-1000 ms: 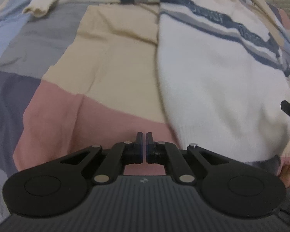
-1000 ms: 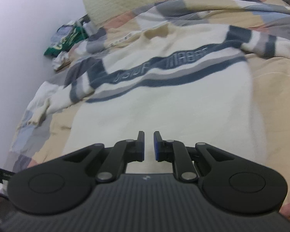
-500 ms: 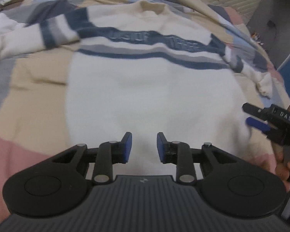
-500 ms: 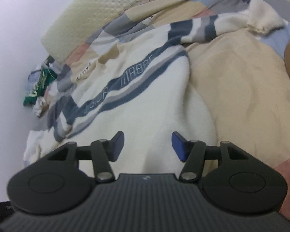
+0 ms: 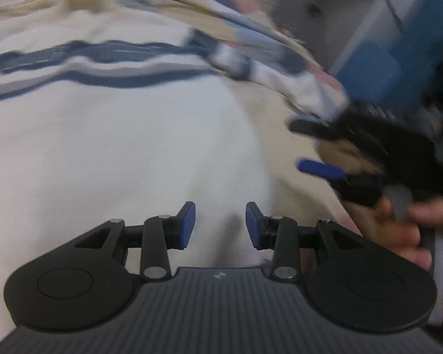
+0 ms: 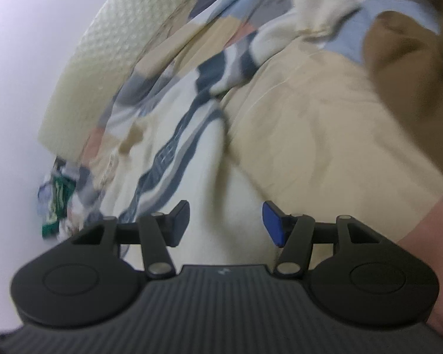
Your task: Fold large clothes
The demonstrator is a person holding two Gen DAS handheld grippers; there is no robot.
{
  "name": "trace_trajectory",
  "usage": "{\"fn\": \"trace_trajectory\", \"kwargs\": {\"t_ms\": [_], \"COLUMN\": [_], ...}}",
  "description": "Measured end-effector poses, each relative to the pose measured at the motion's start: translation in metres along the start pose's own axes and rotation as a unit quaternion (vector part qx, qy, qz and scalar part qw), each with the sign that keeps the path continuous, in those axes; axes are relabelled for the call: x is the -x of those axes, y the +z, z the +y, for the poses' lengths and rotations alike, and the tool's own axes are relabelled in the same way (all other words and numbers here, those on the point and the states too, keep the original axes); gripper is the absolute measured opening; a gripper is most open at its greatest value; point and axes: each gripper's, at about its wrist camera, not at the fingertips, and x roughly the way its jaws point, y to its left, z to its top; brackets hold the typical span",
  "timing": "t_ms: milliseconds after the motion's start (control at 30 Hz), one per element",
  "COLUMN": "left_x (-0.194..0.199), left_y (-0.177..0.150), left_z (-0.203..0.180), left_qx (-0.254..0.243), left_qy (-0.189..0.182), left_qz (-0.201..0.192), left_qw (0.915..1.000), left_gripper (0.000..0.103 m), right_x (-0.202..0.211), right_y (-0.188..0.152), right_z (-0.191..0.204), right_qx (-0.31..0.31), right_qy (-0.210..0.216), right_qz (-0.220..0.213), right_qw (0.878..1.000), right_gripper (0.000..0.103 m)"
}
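A cream sweater (image 5: 118, 147) with navy and grey chest stripes lies spread flat on a patchwork bedspread (image 5: 283, 109). My left gripper (image 5: 220, 224) hovers over the sweater's lower right part, its jaws opening, with nothing between the blue pads. The right gripper (image 5: 313, 147) shows blurred at the right of the left wrist view, held by a hand, near the striped sleeve (image 5: 280, 67). In the right wrist view the right gripper (image 6: 226, 221) stands open and empty above the sweater (image 6: 221, 206) at its side edge. The sleeve (image 6: 251, 50) runs up and right to its cuff.
A pale quilted headboard (image 6: 112, 47) stands against the white wall. Green and white items (image 6: 56, 200) lie at the bed's far left. A brown cloth (image 6: 407, 67) sits at the upper right. Grey furniture (image 5: 325, 8) and a blue object (image 5: 404, 50) stand beside the bed.
Both grippers went from shut to open. The left swung right across the sweater toward its right side. The right view rolled, and the sleeve and sweater edge now lie ahead.
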Motion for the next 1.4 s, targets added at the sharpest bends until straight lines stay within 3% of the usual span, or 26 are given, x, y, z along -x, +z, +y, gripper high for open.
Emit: {"fn": "trace_trajectory", "kwargs": {"t_ms": [100, 233, 300, 367, 400, 467, 600, 833, 967, 1133, 1200, 1333, 1400], "left_x": [-0.019, -0.038, -0.043, -0.044, -0.043, -0.035, -0.019, 0.003, 0.005, 0.007, 0.007, 0.009, 0.013], "left_y": [-0.012, -0.025, -0.026, -0.027, -0.027, -0.024, -0.012, 0.001, 0.004, 0.002, 0.0, -0.001, -0.001], "left_z": [-0.023, -0.031, -0.028, -0.022, -0.019, -0.006, 0.027, 0.083, 0.095, 0.097, 0.098, 0.098, 0.093], "left_qx": [-0.064, -0.092, -0.086, -0.082, -0.077, -0.05, 0.041, 0.172, 0.2, 0.215, 0.218, 0.218, 0.206], "left_qy": [0.015, 0.037, 0.043, 0.058, 0.06, 0.049, 0.023, 0.004, -0.006, -0.018, -0.024, -0.032, -0.044], "left_qz": [-0.001, -0.015, -0.015, -0.014, -0.015, -0.017, -0.033, -0.065, -0.066, -0.065, -0.063, -0.056, -0.055], "left_qw": [0.9978, 0.995, 0.9952, 0.9948, 0.9951, 0.9974, 0.9983, 0.983, 0.9776, 0.9743, 0.9735, 0.9737, 0.976], "left_gripper": [0.051, 0.054, 0.047, 0.024, 0.019, 0.01, 0.009, 0.008, 0.008, 0.009, 0.009, 0.01, 0.014], "right_x": [0.001, -0.007, -0.009, -0.01, -0.012, -0.013, -0.015, -0.027, -0.043, -0.062, -0.065, -0.052, -0.044], "right_y": [0.001, -0.001, -0.001, 0.0, -0.001, -0.002, -0.006, -0.027, -0.047, -0.053, -0.054, -0.055, -0.054], "right_z": [-0.01, -0.013, -0.014, -0.014, -0.014, -0.014, -0.013, -0.002, 0.003, 0.009, 0.016, 0.041, 0.046], "right_qx": [-0.026, -0.042, -0.046, -0.048, -0.049, -0.052, -0.051, -0.039, -0.031, -0.019, -0.007, 0.074, 0.097], "right_qy": [0.004, 0.014, 0.014, 0.013, 0.014, 0.018, 0.012, 0.02, 0.025, 0.019, 0.052, 0.066, 0.054], "right_qz": [0.0, 0.016, 0.017, 0.019, 0.023, 0.029, 0.034, 0.084, 0.142, 0.149, 0.148, 0.114, 0.104], "right_qw": [1.0, 0.999, 0.999, 0.999, 0.998, 0.998, 0.998, 0.995, 0.989, 0.988, 0.988, 0.989, 0.988], "right_gripper": [0.058, 0.058, 0.058, 0.058, 0.058, 0.058, 0.058, 0.057, 0.057, 0.056, 0.049, 0.013, 0.011]}}
